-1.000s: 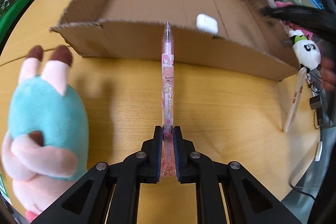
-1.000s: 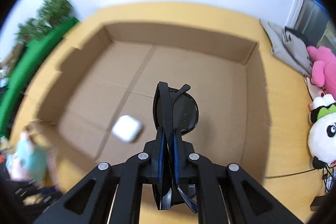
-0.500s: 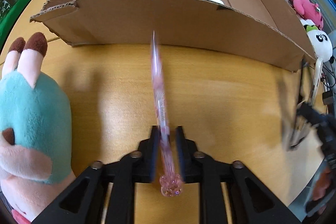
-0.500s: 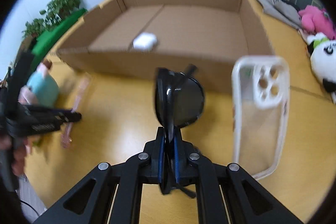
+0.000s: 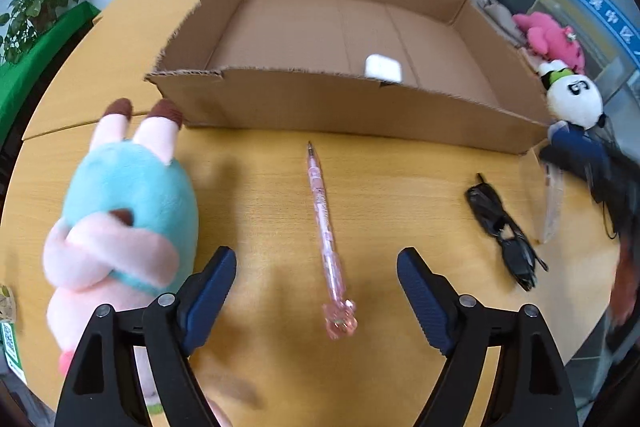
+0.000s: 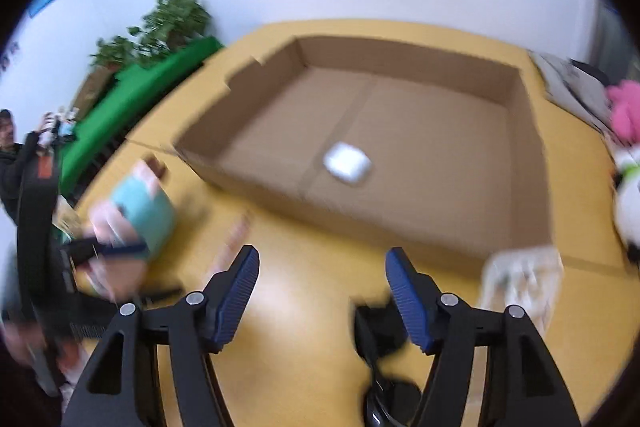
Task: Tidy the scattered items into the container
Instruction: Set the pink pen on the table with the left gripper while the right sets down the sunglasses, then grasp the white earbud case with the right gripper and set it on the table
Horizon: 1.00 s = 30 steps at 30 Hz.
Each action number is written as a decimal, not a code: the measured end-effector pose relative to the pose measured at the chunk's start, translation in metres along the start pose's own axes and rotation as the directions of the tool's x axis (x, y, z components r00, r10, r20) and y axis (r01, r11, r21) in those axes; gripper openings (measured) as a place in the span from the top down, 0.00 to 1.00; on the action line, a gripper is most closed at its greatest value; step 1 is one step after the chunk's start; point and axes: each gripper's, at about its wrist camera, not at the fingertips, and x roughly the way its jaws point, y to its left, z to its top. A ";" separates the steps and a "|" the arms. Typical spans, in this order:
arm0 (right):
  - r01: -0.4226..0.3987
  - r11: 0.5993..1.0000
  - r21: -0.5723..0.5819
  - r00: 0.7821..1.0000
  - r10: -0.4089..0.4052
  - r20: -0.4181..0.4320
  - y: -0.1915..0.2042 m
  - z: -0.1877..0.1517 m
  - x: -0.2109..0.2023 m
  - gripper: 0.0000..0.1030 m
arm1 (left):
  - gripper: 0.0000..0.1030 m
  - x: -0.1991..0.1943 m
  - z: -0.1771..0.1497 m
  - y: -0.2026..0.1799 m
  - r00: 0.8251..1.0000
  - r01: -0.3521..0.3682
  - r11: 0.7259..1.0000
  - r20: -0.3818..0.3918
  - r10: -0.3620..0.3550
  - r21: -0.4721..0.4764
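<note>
Left wrist view: near to far, from the bottom of the frame up.
Left gripper [image 5: 316, 269]: fingers spread wide, holding nothing, low at the bottom centre.
Pen [image 5: 326, 231]: pink and clear, flat on the table [image 5: 260, 187] in the gap between the spread fingers, charm end nearest, tip aimed at the box. Touching neither finger, by the look of it.
Plush toy [image 5: 124, 215]: teal and pink, lying at the left, just beside the left finger, ears toward the box.
Sunglasses [image 5: 502, 231]: folded, black, lying at the right of the frame, well apart from the pen.
Phone case [image 5: 554, 203]: clear, at the far right edge, seen nearly edge-on, beside the sunglasses.
Cardboard box [image 5: 320, 105]: open-topped, low front wall facing us across the upper middle. That low wall makes for an easy drop-in, I'd say.
Earbud case [image 5: 383, 67]: white, already inside the box near the front wall.
Right wrist view: badly blurred.
Right gripper [image 6: 322, 285]: also spread apart and empty, bottom centre, pointed at the box.
Dark shape at lower right there: probably the sunglasses, under the right finger; too smeared to be sure.
Tally: one item boxed; pen, sunglasses, phone case and plush toy out on the table, so plenty left.
Beyond the box: a panda plush [image 5: 574, 97] at the right edge, off the tidy zone.
</note>
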 end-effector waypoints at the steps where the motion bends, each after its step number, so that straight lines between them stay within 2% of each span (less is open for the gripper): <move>1: -0.019 1.000 -0.008 1.000 0.018 -0.008 0.002 0.015 0.004 0.36 | 0.16 -0.002 -0.002 -0.002 1.000 0.002 1.000 0.008 -0.002 0.003; 3: -0.025 0.999 -0.046 0.998 0.023 -0.052 0.009 0.051 0.030 0.36 | 0.16 0.002 -0.004 0.000 1.000 -0.001 1.000 0.022 0.001 0.004; 5: 0.004 0.990 -0.143 0.991 -0.023 -0.132 0.016 0.078 0.067 0.36 | 0.16 0.008 -0.006 -0.003 1.000 0.007 1.000 0.028 -0.007 -0.004; 7: 0.000 0.940 -0.342 0.966 -0.088 -0.242 0.025 0.091 0.114 0.36 | 0.16 0.012 -0.010 -0.006 0.999 0.023 1.000 0.023 -0.023 -0.005; 9: 0.017 0.869 -0.494 0.938 -0.185 -0.293 0.025 0.090 0.148 0.37 | 0.16 0.017 -0.019 -0.011 0.999 0.030 1.000 0.024 -0.030 -0.001; 10: 0.007 0.835 -0.550 0.929 -0.209 -0.306 0.023 0.089 0.162 0.37 | 0.16 0.018 -0.020 -0.012 0.999 0.035 0.999 0.025 -0.035 0.003; 11: -0.079 0.842 -0.534 0.923 -0.140 -0.358 0.018 0.092 0.170 0.38 | 0.16 0.018 -0.021 -0.013 0.999 0.041 0.999 0.027 -0.041 0.010; 12: -0.108 0.847 -0.521 0.921 -0.112 -0.373 0.014 0.095 0.174 0.38 | 0.16 0.018 -0.022 -0.013 0.998 0.045 0.999 0.033 -0.046 0.014; 14: -0.098 0.835 -0.542 0.923 -0.127 -0.363 0.006 0.099 0.184 0.38 | 0.16 0.018 -0.021 -0.012 0.998 0.052 0.999 0.043 -0.052 0.014; 16: -0.127 0.848 -0.515 0.902 -0.117 -0.415 -0.006 0.099 0.198 0.39 | 0.16 0.021 -0.019 -0.011 0.997 0.058 0.998 0.049 -0.058 0.016; 18: -0.135 0.841 -0.523 0.889 -0.130 -0.439 -0.016 0.093 0.209 0.42 | 0.16 0.025 -0.016 -0.011 0.996 0.069 0.997 0.051 -0.070 0.025; 21: -0.160 0.849 -0.503 0.908 -0.074 -0.413 -0.024 0.094 0.206 0.49 | 0.16 0.031 -0.012 -0.010 0.996 0.080 0.997 0.046 -0.081 0.024; 22: -0.161 0.844 -0.511 0.909 -0.074 -0.409 -0.024 0.092 0.206 0.58 | 0.16 0.033 -0.010 -0.010 0.996 0.079 0.997 0.042 -0.080 0.022; 25: -0.173 0.851 -0.496 0.907 -0.059 -0.417 -0.027 0.090 0.205 0.59 | 0.16 0.039 -0.006 -0.011 0.996 0.076 0.997 0.035 -0.077 0.027; 27: -0.158 0.845 -0.511 0.910 -0.077 -0.408 -0.026 0.086 0.201 0.59 | 0.16 0.041 -0.004 -0.013 0.996 0.083 0.996 0.035 -0.084 0.031; 29: -0.133 0.837 -0.531 0.920 -0.096 -0.381 -0.024 0.082 0.191 0.59 | 0.16 0.043 -0.003 -0.015 0.996 0.085 0.996 0.033 -0.086 0.032; 30: -0.120 0.840 -0.529 0.931 -0.090 -0.353 -0.023 0.082 0.180 0.59 | 0.16 0.043 -0.002 -0.016 0.996 0.085 0.996 0.033 -0.086 0.032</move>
